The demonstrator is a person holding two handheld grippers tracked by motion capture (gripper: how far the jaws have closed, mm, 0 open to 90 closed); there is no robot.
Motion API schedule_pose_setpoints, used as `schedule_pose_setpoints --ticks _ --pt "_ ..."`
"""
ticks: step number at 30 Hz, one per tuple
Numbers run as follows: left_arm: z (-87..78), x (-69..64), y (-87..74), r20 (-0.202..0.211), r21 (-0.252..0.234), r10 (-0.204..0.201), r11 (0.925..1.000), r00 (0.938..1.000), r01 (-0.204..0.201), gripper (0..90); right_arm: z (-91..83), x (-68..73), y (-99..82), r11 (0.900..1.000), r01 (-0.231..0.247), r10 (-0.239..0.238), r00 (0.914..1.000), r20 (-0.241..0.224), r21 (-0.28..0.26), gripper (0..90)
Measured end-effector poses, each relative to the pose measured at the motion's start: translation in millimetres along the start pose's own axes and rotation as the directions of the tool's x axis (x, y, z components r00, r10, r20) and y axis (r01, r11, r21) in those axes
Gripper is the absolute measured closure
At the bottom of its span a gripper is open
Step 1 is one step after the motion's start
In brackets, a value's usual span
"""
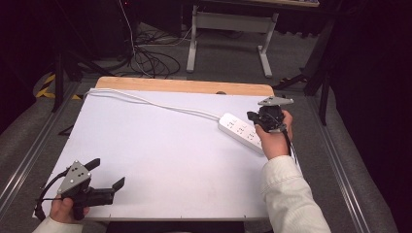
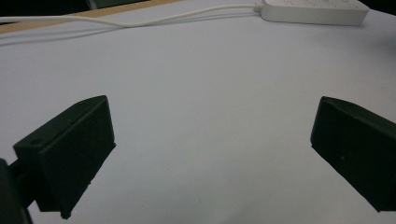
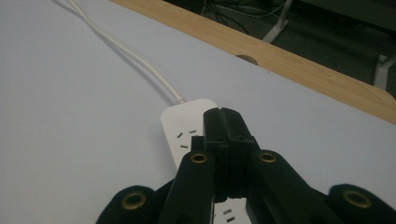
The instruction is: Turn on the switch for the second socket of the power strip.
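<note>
**Power strip at the far right of the white table**

Power strip (image 1: 241,131) lies flat on the white tabletop (image 1: 160,155), long axis diagonal, cord (image 1: 145,101) end pointing far-left. Near edge: left gripper (image 1: 108,174), jaws spread wide, over bare surface. Farther right: right gripper (image 1: 255,118), jaws pressed together above the strip. Beyond the wooden table edge (image 1: 184,86): grey floor, desk legs (image 1: 192,46).

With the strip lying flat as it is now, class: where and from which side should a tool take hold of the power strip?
Grip the power strip across its narrow width, near mid-length, coming down from above. It lies flat, long and slim, with its cord leaving the far-left end, so its long sides are likely easiest to pinch.
</note>
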State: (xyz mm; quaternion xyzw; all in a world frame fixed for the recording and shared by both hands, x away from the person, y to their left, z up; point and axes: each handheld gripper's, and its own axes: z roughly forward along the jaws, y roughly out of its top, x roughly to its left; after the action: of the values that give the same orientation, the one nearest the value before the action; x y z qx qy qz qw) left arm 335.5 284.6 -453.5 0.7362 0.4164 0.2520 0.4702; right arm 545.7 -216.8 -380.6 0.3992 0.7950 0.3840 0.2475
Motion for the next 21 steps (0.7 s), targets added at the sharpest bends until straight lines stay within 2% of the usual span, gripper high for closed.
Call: schedule_pose_setpoints --ticks 1,2,5,10,17,18,19,21 --pt "0.0 0.0 0.0 0.000 0.001 0.000 1.0000 1.0000 0.000 0.2 0.0 0.0 0.0 1.0000 0.000 0.000 1.0000 0.000 0.000 90.0" --pt "0.0 -0.1 0.1 -0.001 0.000 0.000 1.0000 1.0000 0.000 0.1 -4.9 3.0 0.9 0.9998 0.011 -0.011 0.9998 -0.017 -0.014 84.0" --pt "-0.5 0.1 0.1 0.000 0.001 0.001 1.0000 1.0000 -0.001 0.1 -13.7 10.5 2.3 0.9985 0.046 -0.047 0.9985 -0.030 -0.031 76.0" --pt "-0.2 -1.3 0.2 0.001 0.000 0.001 1.0000 1.0000 -0.001 0.1 -29.3 22.4 2.2 0.9962 0.064 -0.068 0.9953 -0.069 -0.059 58.8" --pt "0.0 -1.6 0.1 -0.001 0.004 0.003 1.0000 1.0000 -0.003 0.1 -51.3 38.0 -1.7 0.9896 0.102 -0.114 0.9860 -0.122 -0.102 45.8" --pt "0.0 -1.6 0.1 -0.001 0.004 0.003 1.0000 1.0000 -0.003 0.1 -53.3 40.1 -2.8 0.9891 0.105 -0.118 0.9847 -0.128 -0.103 45.8" --pt "-0.1 -1.6 0.1 -0.002 0.005 0.003 1.0000 1.0000 -0.003 0.1 -55.0 42.0 -4.2 0.9889 0.108 -0.121 0.9833 -0.135 -0.103 39.9" --pt "-0.1 -1.7 0.2 -0.001 0.004 -0.001 1.0000 1.0000 0.001 0.1 -56.4 43.8 -5.9 0.9893 0.104 -0.118 0.9822 -0.146 -0.103 37.8"
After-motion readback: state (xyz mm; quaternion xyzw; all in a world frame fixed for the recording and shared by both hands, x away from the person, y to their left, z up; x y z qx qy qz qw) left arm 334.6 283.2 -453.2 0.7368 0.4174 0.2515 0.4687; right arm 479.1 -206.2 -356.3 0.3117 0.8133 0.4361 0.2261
